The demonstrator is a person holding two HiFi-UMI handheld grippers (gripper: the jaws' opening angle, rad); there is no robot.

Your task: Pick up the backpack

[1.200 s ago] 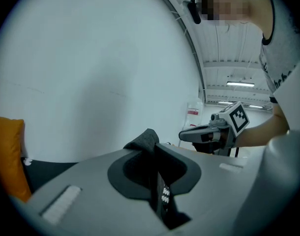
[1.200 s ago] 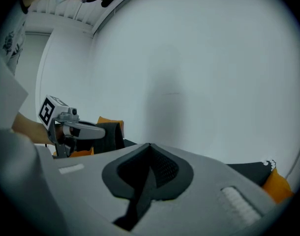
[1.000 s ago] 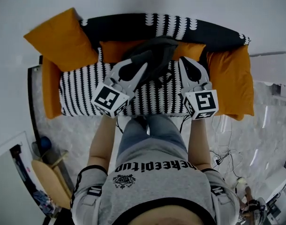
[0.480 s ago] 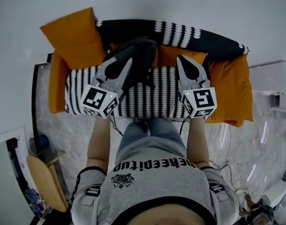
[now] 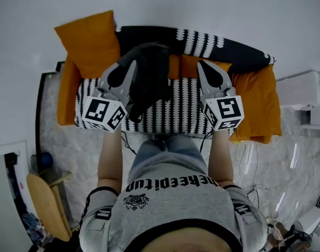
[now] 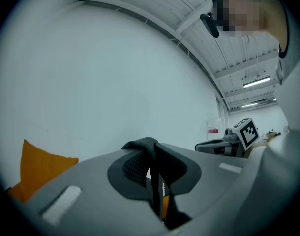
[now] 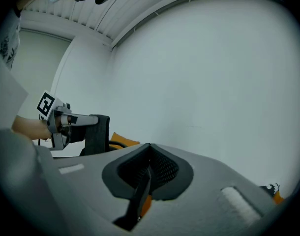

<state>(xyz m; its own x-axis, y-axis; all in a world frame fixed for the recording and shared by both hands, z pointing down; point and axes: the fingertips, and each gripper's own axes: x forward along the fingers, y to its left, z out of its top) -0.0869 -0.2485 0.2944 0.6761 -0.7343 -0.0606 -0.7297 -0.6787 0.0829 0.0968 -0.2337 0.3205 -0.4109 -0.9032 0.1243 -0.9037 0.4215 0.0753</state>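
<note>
Backpack [image 5: 149, 80] and left tongs [image 5: 132, 63] have risen together and drifted left across the sofa [image 5: 170, 114] since a second ago. Back then the bag lay slumped against the sofa back, between the two tongs. Now it hangs dark and bunched, just to the right of the left tongs' tips and trailing below them.

The left tongs are clamped on the bag. In the left gripper view, a fold of dark fabric humps up over the point where the jaws meet. An orange cushion [image 5: 89, 41] sits beyond these tongs, on their left.

The right tongs [image 5: 200, 63] have lifted a little too. Their jaws are pressed together with nothing between them, and they stay well apart from the bag. In the right gripper view the bag appears as a dark slab hanging beneath the left tongs, with orange cushion showing behind it.

For the task, this suggests the pick-up is largely made: the bag's weight seems to rest on the left tongs alone. Whether its lower end is fully clear of the striped seat cannot be told from above. The hold is only a pinch on soft fabric, so it may slip as the lift goes on. The right tongs are free to help.
</note>
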